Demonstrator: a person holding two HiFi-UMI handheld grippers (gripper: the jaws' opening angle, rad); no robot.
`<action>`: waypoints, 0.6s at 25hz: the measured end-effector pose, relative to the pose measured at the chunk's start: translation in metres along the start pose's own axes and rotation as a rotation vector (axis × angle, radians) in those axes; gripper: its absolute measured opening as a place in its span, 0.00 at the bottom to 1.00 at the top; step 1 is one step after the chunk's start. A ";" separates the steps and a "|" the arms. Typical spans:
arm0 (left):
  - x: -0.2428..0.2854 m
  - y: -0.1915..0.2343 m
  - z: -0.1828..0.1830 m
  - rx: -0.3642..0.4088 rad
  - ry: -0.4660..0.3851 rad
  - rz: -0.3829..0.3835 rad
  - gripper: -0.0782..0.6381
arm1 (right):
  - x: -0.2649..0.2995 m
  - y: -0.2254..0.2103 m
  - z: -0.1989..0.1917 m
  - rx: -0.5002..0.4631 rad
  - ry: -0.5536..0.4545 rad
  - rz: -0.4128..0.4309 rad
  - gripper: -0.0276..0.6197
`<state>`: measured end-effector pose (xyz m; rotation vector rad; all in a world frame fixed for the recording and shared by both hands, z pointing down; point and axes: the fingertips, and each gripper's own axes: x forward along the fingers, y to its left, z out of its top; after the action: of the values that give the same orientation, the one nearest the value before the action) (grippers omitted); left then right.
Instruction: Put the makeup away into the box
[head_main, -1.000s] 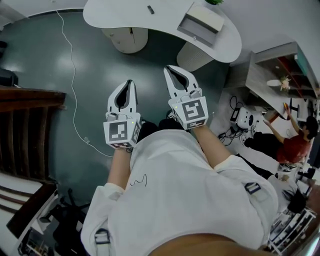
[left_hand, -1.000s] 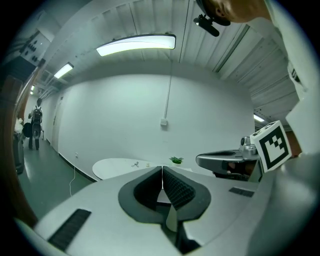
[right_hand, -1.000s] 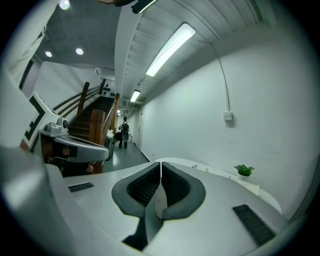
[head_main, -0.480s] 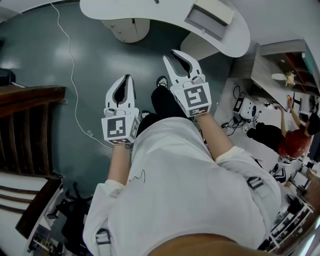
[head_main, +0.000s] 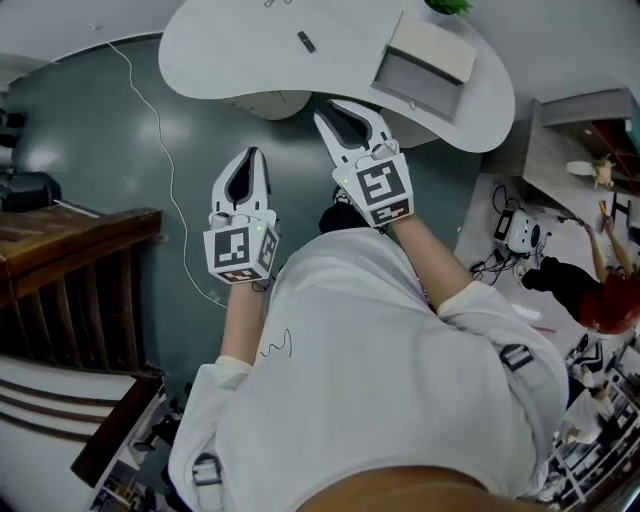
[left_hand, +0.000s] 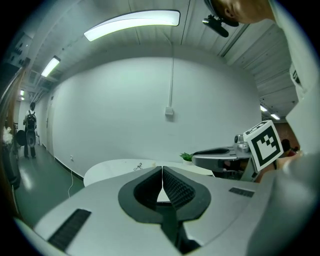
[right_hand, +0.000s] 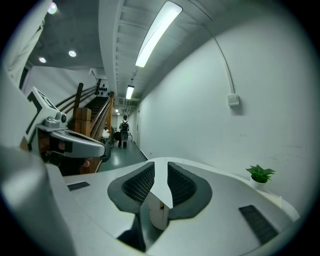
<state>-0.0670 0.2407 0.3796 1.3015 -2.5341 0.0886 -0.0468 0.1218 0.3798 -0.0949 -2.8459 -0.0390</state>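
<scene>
Left gripper (head_main: 250, 158): jaws closed, empty. Right gripper (head_main: 345, 112): jaws opening, nothing between them. Both are held near the edge of the white surface (head_main: 220, 55), which bears an open box (head_main: 425, 62) and, apart from it, a small dark stick (head_main: 306, 41).

Both grippers moved up to the white table (head_main: 230, 60): right gripper (head_main: 348, 112) now overlaps its edge, jaws opening with nothing between them, left gripper (head_main: 249, 154) just short.

Counted two grippers: left gripper (head_main: 250, 158), right gripper (head_main: 345, 110) (its jaws opening, nothing between them). On the far side, counted one white table (head_main: 230, 60), one box (head_main: 425, 65) on its right end, one small dark item (head_main: 306, 41), one potted plant (head_main: 448, 5).
</scene>
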 end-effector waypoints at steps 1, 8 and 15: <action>0.016 -0.001 0.004 0.001 0.001 -0.004 0.14 | 0.005 -0.012 0.001 0.001 0.001 0.001 0.16; 0.100 -0.014 0.018 0.004 0.020 -0.042 0.14 | 0.035 -0.071 -0.014 0.016 0.062 0.008 0.16; 0.173 0.002 0.021 0.059 0.092 -0.101 0.14 | 0.078 -0.116 -0.026 0.065 0.117 -0.002 0.16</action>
<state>-0.1679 0.1022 0.4089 1.4118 -2.4020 0.1983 -0.1216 0.0095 0.4249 -0.0732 -2.7278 0.0454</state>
